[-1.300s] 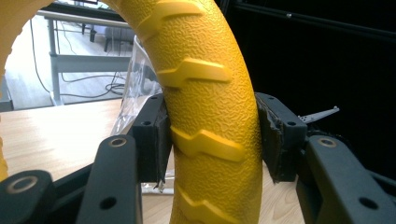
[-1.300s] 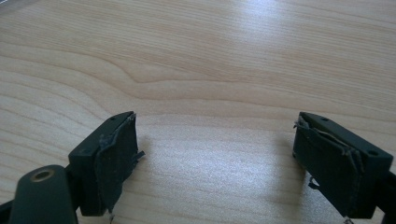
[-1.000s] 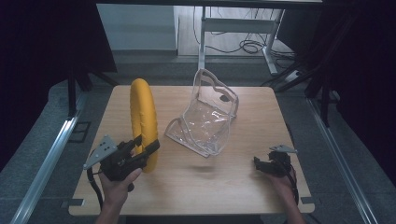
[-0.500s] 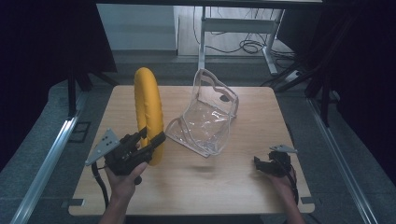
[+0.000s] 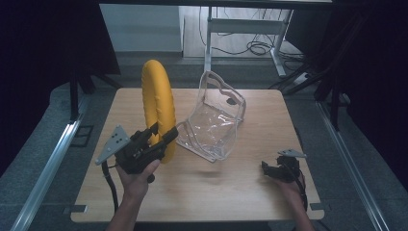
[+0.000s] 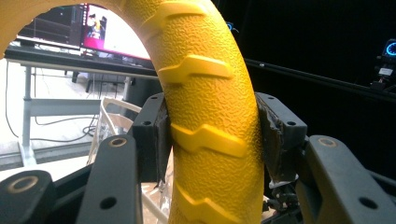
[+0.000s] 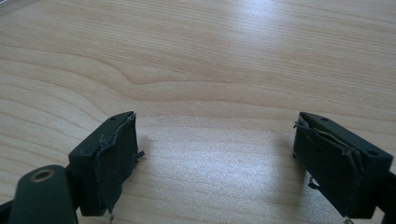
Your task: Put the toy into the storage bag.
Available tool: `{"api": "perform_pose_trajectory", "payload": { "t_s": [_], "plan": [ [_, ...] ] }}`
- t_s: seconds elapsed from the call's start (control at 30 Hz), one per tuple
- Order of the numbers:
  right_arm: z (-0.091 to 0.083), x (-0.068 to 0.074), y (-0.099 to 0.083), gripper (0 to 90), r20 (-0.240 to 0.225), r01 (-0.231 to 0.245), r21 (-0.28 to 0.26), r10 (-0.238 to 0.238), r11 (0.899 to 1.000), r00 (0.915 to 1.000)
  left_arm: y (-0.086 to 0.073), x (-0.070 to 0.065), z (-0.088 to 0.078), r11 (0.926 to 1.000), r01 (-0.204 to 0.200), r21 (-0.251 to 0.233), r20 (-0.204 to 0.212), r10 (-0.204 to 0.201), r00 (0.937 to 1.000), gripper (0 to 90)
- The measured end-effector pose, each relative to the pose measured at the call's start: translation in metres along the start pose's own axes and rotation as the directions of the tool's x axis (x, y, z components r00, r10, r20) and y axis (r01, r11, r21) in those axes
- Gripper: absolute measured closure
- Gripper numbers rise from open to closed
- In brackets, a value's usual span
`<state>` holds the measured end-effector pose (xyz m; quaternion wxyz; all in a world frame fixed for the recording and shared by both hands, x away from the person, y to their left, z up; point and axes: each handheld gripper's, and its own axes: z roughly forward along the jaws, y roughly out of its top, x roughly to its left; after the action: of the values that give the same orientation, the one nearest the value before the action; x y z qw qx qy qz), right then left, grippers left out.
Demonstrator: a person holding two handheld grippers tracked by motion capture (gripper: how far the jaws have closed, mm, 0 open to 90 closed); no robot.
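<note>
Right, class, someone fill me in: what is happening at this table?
A person works at a wooden table with a gripper in each hand. The left gripper is clamped on a textured yellow ring, holding it upright on edge beside a clear plastic pouch that stands open. The right gripper rests low near the table's front right corner, jaws open with nothing between them.
</note>
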<state>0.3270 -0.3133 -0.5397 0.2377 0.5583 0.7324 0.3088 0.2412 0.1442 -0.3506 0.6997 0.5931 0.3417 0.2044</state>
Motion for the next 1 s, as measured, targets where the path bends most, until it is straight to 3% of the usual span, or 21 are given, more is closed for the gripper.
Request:
{"api": "perform_pose_trajectory", "payload": {
  "t_s": [0.83, 1.0],
  "plan": [
    [0.000, 0.000, 0.000, 14.4, 0.002, -0.004, -0.001, 0.004, 1.000, 1.0000, 0.015, -0.036, 0.050, 0.9935, -0.086, -0.075, 0.002, 0.086, 0.9963, 49.5],
    [0.000, 0.000, 0.000, 14.4, 0.003, -0.004, -0.001, 0.004, 1.000, 1.0000, 0.017, -0.042, 0.057, 0.9927, -0.088, -0.083, 0.008, 0.089, 0.9960, 49.5]
  ]
}}
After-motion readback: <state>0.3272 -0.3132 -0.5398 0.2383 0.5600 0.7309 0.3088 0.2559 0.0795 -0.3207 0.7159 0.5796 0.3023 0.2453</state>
